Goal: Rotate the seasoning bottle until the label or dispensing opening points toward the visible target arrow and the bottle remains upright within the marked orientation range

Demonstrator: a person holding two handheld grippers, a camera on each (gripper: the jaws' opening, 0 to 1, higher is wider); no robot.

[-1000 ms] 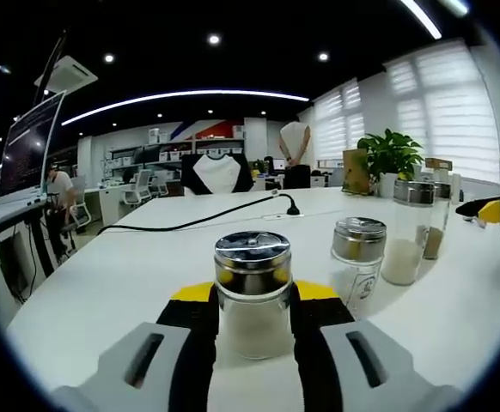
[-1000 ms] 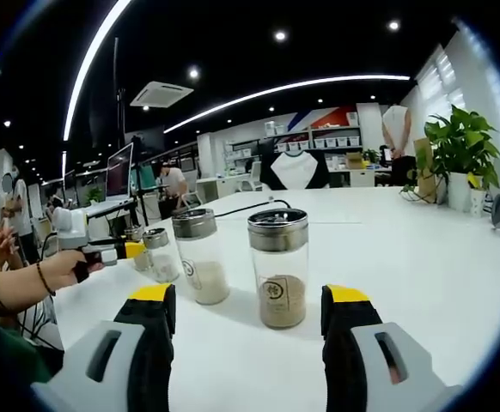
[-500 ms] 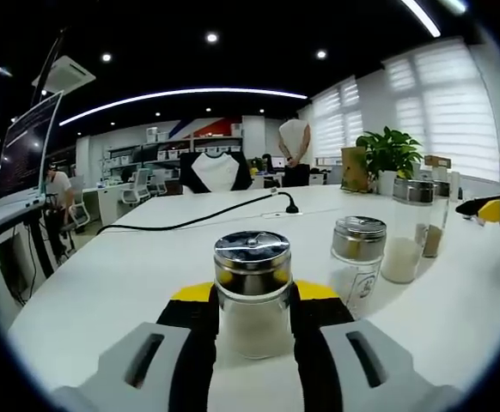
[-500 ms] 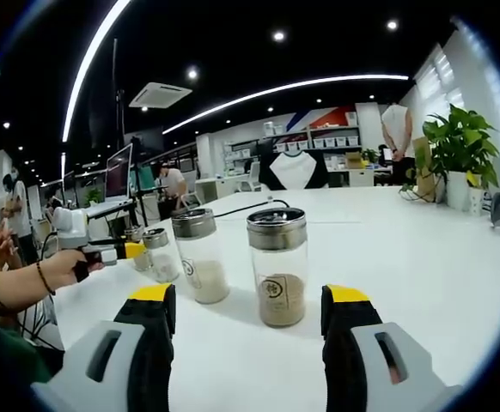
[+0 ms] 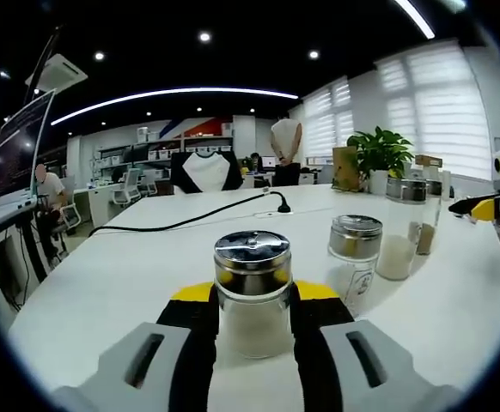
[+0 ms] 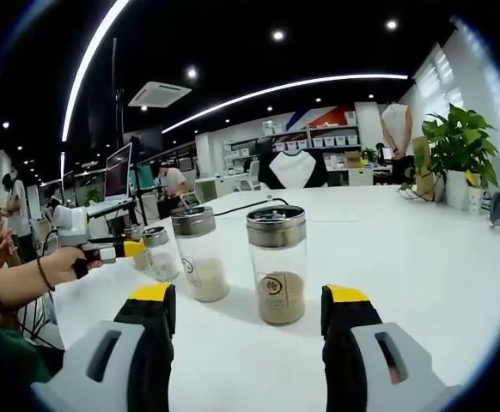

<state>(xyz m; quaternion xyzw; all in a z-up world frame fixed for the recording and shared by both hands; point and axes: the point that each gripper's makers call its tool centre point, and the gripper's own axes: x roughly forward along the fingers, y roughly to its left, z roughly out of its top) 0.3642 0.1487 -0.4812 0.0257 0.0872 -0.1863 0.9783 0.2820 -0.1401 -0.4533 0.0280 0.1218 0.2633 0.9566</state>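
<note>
On a white table (image 5: 104, 283) in an open-plan office, four glass seasoning jars stand upright, all with metal shaker lids.

In the left gripper view, bare tabletop stretches away on the left to the rounded table edge, crossed by a black cable (image 5: 190, 220) that runs toward the far side. The left gripper (image 5: 252, 309) has its yellow-tipped jaws closed against both sides of a jar of white powder (image 5: 252, 296), which sits squarely between them at the near edge of the table. Right of it stands a short jar (image 5: 354, 257) with a label, then a tall jar (image 5: 402, 228) of white grains, with a fourth jar just behind it. At the far right the tip of the right gripper (image 5: 489, 206) points in over the table.

In the right gripper view, a hand (image 6: 61, 264) at the left holds the left gripper (image 6: 117, 250) around a partly hidden jar. To its right stand the short jar (image 6: 158, 255), the tall jar (image 6: 199, 255) and a brown-powder jar (image 6: 277, 263) with its round label facing the camera. The right gripper (image 6: 252, 313) is spread wide, its jaws short of the brown-powder jar and touching nothing. Open tabletop lies to the right as far as a potted plant (image 6: 461, 150).

Beyond are desks, monitors, strip lights, shelves and window blinds; people sit and stand in the background.
</note>
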